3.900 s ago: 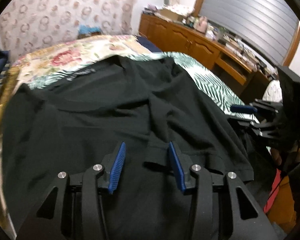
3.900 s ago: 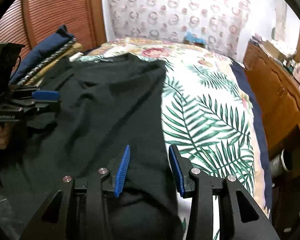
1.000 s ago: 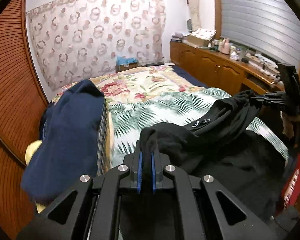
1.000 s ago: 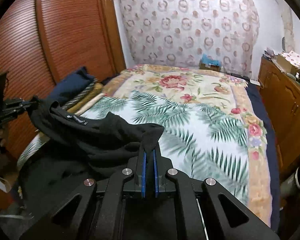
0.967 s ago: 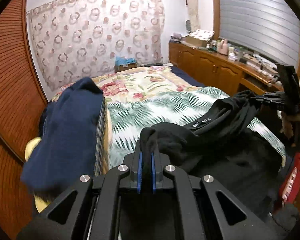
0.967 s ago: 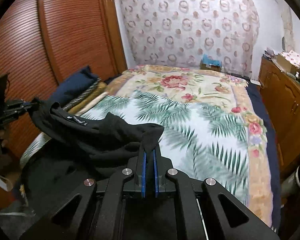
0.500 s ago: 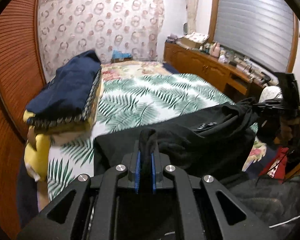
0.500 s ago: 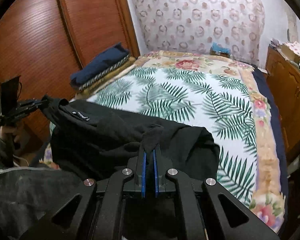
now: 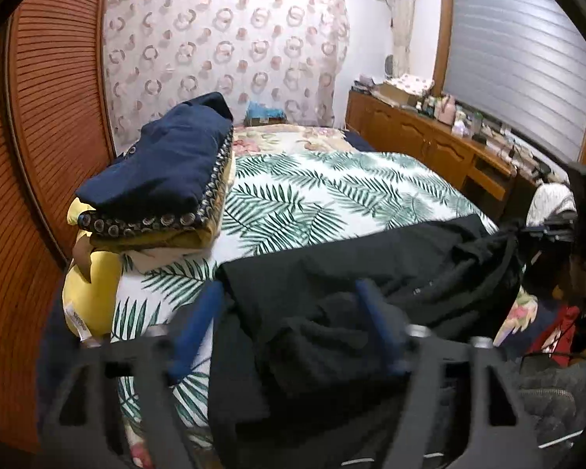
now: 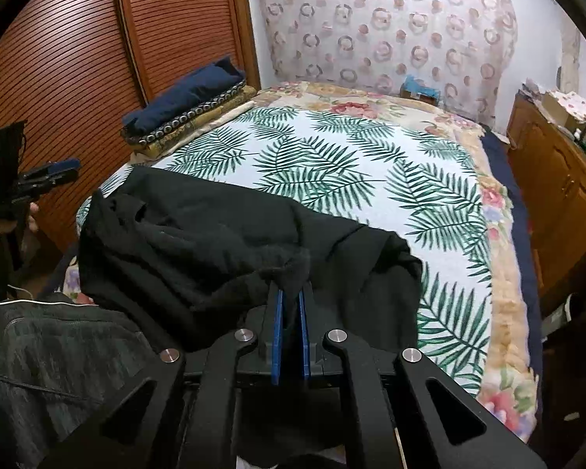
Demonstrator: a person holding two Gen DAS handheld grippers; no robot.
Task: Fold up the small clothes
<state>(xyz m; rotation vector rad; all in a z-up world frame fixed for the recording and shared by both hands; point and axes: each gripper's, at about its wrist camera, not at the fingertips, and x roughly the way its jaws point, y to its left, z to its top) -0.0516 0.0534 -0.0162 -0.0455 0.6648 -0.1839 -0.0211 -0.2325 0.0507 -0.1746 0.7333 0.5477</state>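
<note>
A black shirt (image 9: 371, 273) lies folded over on the near end of the bed, over the palm-leaf bedspread (image 9: 312, 203). My left gripper (image 9: 289, 308) is open, its blue pads apart and blurred, with the shirt's corner lying loose between them. My right gripper (image 10: 290, 305) is shut on the shirt's (image 10: 215, 242) other corner, just above the bed. The right gripper also shows at the right edge of the left wrist view (image 9: 543, 232), and the left gripper at the left of the right wrist view (image 10: 54, 174).
A stack of folded blankets (image 9: 164, 179) with a navy one on top sits at the bed's left side, by the wooden slatted doors (image 10: 78, 58). A wooden dresser (image 9: 429, 148) with clutter runs along the right wall.
Both grippers brought the shirt's far edge back toward the near end of the bed, folding it over. The left gripper has just opened and let go of its corner.
</note>
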